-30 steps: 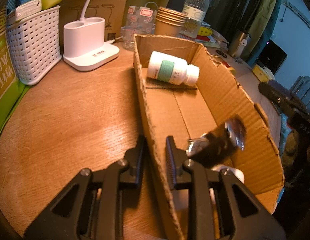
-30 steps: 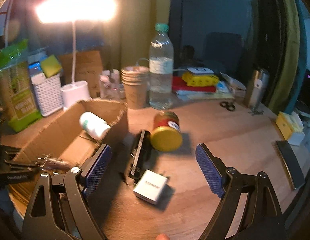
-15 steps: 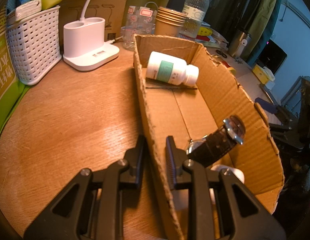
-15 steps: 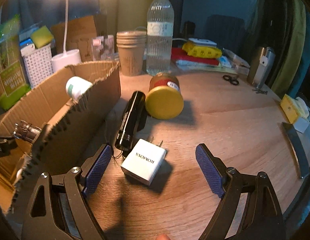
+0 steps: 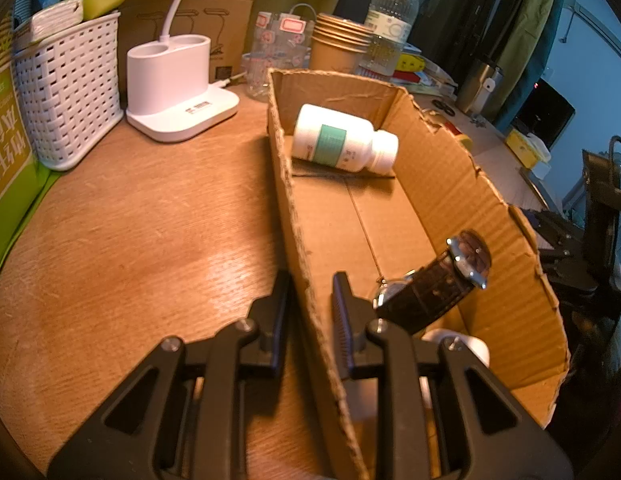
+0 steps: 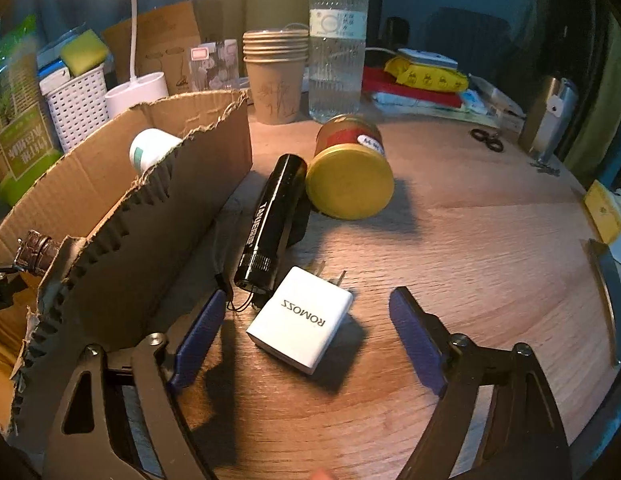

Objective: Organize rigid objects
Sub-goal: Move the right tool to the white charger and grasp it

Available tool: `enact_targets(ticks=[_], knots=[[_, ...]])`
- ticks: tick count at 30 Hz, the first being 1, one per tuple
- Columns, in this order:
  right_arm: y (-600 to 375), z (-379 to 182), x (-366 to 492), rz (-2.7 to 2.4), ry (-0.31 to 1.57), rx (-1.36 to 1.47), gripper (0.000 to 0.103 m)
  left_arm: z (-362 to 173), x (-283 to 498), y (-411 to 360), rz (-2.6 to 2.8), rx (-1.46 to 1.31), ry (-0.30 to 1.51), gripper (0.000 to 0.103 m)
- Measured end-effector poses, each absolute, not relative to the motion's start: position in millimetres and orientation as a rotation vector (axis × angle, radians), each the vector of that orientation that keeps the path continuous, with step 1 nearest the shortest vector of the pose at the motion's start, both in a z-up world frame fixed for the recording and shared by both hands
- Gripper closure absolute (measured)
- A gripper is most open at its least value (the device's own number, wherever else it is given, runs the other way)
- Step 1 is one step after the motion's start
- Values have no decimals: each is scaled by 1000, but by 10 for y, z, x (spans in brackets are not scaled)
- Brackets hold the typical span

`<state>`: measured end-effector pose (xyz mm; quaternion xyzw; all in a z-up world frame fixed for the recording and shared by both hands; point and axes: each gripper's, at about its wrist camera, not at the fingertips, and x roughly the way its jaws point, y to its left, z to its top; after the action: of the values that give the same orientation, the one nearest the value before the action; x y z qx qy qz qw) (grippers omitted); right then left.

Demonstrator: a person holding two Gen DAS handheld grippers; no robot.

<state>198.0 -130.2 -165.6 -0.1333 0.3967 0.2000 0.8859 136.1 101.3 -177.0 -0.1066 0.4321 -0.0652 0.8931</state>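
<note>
My left gripper (image 5: 308,300) is shut on the near left wall of the open cardboard box (image 5: 462,184). Inside the box lie a white pill bottle (image 5: 342,144), a brown-strap wristwatch (image 5: 434,288) leaning on the right wall, and a white object (image 5: 458,348) partly hidden behind my fingers. My right gripper (image 6: 306,340) is open, low over the table, with a white ROMOSS charger (image 6: 300,320) between its blue pads. A black flashlight (image 6: 270,220) and a yellow-lidded jar (image 6: 348,168) on its side lie just beyond, right of the box (image 6: 158,208).
A white basket (image 5: 66,92) and white lamp base (image 5: 178,88) stand left of the box. Stacked paper cups (image 6: 274,76) and a water bottle (image 6: 336,40) stand behind it. Scissors (image 6: 486,140), a metal flask (image 6: 550,120) and books (image 6: 422,84) lie far right.
My right gripper has come down and forward from above the box toward the charger, which now sits between its pads. The watch settled against the box wall. My left gripper has not moved.
</note>
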Motion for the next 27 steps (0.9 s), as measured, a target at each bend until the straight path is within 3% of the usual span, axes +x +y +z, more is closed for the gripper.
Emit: enact_targets(ticks=[8, 27], knots=[[-1330, -1669, 1977, 427, 832, -262, 50, -1770, 1364, 1009, -135, -221, 897, 80], [-1451, -1490, 1849, 411, 760, -220, 50, -1772, 1362, 1015, -136, -221, 896, 80]])
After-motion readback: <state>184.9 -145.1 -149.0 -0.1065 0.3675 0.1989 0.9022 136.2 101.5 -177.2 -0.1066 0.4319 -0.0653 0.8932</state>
